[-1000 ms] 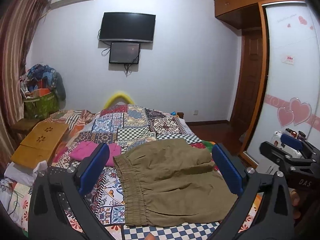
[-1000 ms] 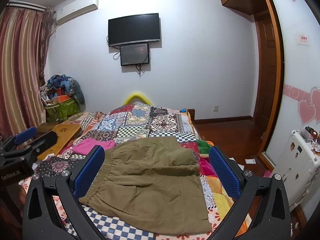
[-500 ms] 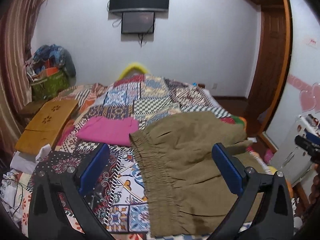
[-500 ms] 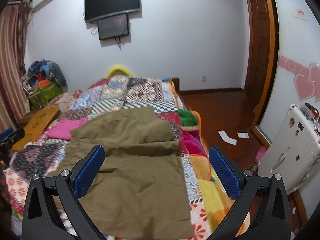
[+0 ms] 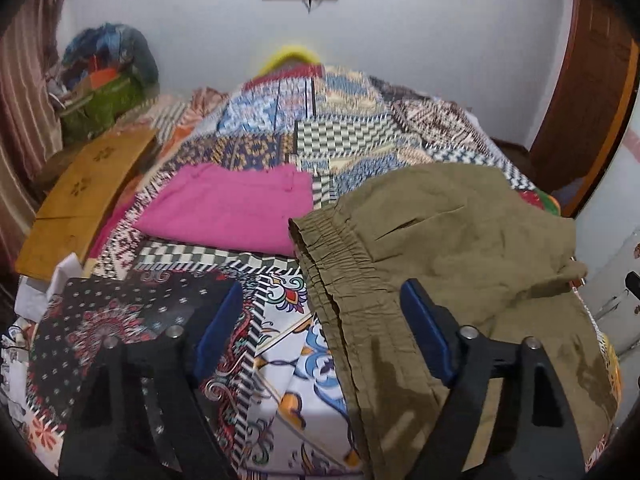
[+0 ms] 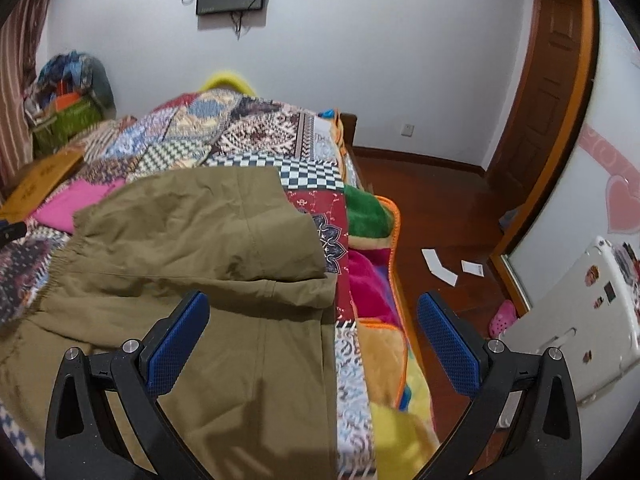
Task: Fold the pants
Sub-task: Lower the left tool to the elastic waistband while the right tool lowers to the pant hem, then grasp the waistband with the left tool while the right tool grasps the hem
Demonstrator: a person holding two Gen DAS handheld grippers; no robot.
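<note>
Olive-brown pants (image 5: 440,240) with an elastic waistband (image 5: 332,256) lie flat on the patchwork quilt (image 5: 344,136), one leg laid over the other. My left gripper (image 5: 320,308) hovers over the waistband's near end, tilted down. Its jaws are closing, with the waistband edge below and between the blue pads (image 5: 424,336), which do not press on it. In the right wrist view the pants (image 6: 200,232) fill the lower left. There my right gripper (image 6: 312,304) stands wide open over the leg ends near the bed's right edge, and it holds nothing.
A folded pink garment (image 5: 228,204) lies just beyond the waistband. A wooden lap table (image 5: 88,184) rests at the bed's left. A bright fleece blanket (image 6: 372,280) hangs off the right side. On the floor are paper scraps (image 6: 440,268) and a white suitcase (image 6: 568,320).
Both grippers have dropped and tipped down toward the pants. The left one has shifted over the waistband and its jaws have narrowed. The right jaws stay wide.
</note>
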